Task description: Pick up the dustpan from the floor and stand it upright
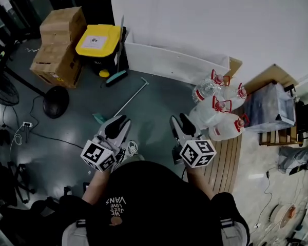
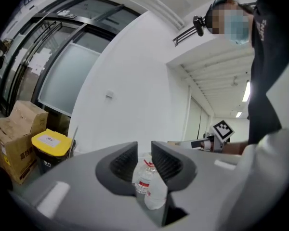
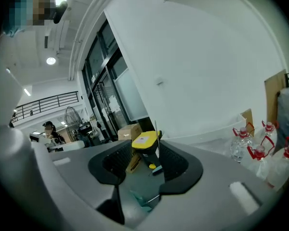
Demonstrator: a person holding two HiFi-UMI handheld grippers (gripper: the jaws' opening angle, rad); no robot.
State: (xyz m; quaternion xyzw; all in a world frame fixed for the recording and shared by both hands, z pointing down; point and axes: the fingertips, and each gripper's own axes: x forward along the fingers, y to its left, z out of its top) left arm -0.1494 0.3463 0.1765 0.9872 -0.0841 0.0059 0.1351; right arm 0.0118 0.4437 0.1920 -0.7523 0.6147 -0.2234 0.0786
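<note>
Floor: dark grey glossy floor [image 1: 154, 99], with a white wall [image 1: 195, 14] at 12 o'clock.
Far left: stack of brown cardboard boxes [image 1: 59, 42] at 10 o'clock, with a round black fan base [image 1: 56, 101] near them.
Bin: black bin with a yellow lid [image 1: 98, 42] at 11 o'clock, just beside the boxes.
Dustpan: teal dustpan with a long thin metal handle [image 1: 124, 104] lies flat on the floor. Its pan end is near the left gripper's tips and its handle runs toward 1 o'clock.
Left gripper [image 1: 117, 126]: held level, jaws parted by a narrow gap, nothing between them.
Right gripper [image 1: 182, 124]: tipped slightly down, jaws wide apart and empty.
Far right: clear plastic water jugs with red caps [image 1: 218, 109] at 2 o'clock, beside a wooden slatted pallet [image 1: 228, 158].
</note>
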